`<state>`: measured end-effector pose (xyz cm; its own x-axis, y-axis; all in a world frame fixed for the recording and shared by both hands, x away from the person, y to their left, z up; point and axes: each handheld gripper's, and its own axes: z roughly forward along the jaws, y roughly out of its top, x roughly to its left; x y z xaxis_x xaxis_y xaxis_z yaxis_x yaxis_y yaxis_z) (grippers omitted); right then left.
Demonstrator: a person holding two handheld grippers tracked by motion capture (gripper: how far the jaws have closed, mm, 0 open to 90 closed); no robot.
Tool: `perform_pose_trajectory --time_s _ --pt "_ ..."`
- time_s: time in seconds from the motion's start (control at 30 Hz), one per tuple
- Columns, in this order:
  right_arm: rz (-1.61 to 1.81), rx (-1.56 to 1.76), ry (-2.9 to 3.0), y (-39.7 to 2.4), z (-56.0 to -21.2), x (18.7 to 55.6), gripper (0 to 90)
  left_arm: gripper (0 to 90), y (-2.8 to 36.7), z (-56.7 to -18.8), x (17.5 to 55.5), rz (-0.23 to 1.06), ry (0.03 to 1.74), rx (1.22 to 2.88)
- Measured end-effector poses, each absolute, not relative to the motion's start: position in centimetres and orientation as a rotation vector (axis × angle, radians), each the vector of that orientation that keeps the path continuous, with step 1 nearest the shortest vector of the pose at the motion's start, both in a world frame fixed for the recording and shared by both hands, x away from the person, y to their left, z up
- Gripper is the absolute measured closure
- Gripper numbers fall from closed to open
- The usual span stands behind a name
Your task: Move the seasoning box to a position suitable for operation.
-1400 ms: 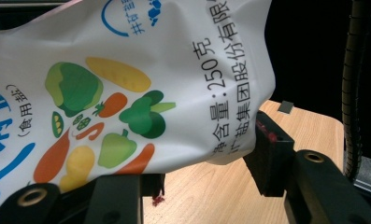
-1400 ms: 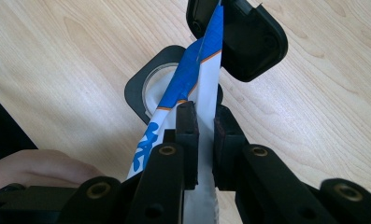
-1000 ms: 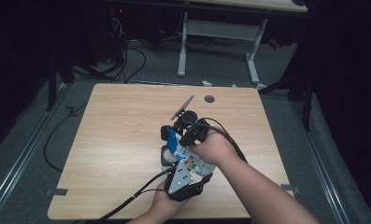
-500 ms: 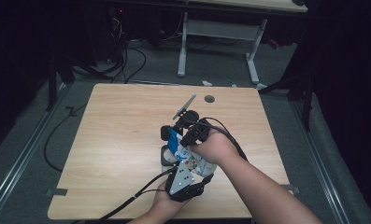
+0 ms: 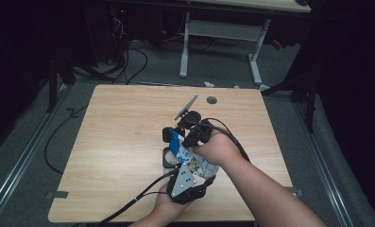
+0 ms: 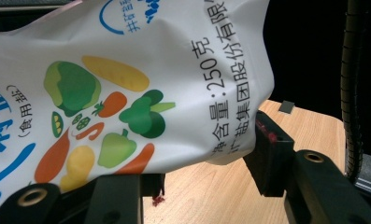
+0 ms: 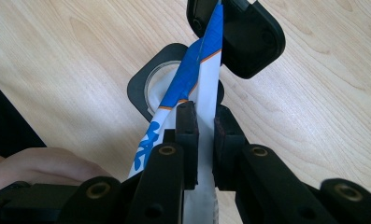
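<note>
Now both grippers grip one salt bag (image 5: 191,158) over the bench (image 5: 119,142): left gripper (image 6: 192,175) jaws half-closed around its bulging bottom, right gripper (image 7: 205,135) jaws pinched nearly together on its flat top edge.

A soft white bag (image 5: 193,163) printed with blue lettering, black characters reading 250 and pictured vegetables in green, yellow and orange is held off the table, its body bulging and creased in the left gripper view (image 6: 127,84). Its flat blue-and-white top edge (image 7: 199,79) is seen edge-on in the right gripper view, stretched out straight. Below that edge a black container (image 7: 143,93) with a round clear opening lies on the wood, and a black lid (image 7: 253,37) stands just beyond it.
</note>
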<state>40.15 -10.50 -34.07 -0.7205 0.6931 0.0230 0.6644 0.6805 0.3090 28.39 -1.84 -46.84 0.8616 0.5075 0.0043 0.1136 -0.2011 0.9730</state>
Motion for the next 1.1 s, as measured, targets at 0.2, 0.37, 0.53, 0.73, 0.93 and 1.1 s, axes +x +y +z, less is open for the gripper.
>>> perform_pose_trajectory --time_s 0.2,0.37,0.53,0.73,0.93,1.1 --pt "0.445 1.115 2.799 -10.35 -34.05 40.25 83.1 54.1 -1.80 -46.88 28.42 0.389 0.477 1.758" --pt "0.439 1.129 2.812 -10.26 -34.05 40.43 83.0 54.1 -1.78 -46.91 28.44 0.391 0.477 1.757" --pt "0.421 1.138 2.816 -10.18 -34.01 40.50 83.1 54.1 -1.79 -46.95 28.44 0.392 0.477 1.756" --pt "0.417 1.124 2.829 -10.15 -34.14 40.62 83.1 54.1 -1.81 -47.03 28.41 0.389 0.480 1.755" --pt "0.411 1.125 2.823 -10.06 -34.11 40.56 83.1 54.1 -1.75 -46.99 28.42 0.389 0.481 1.755" --pt "0.418 1.125 2.822 -10.10 -34.09 40.56 83.1 54.1 -1.75 -46.97 28.46 0.389 0.479 1.754"
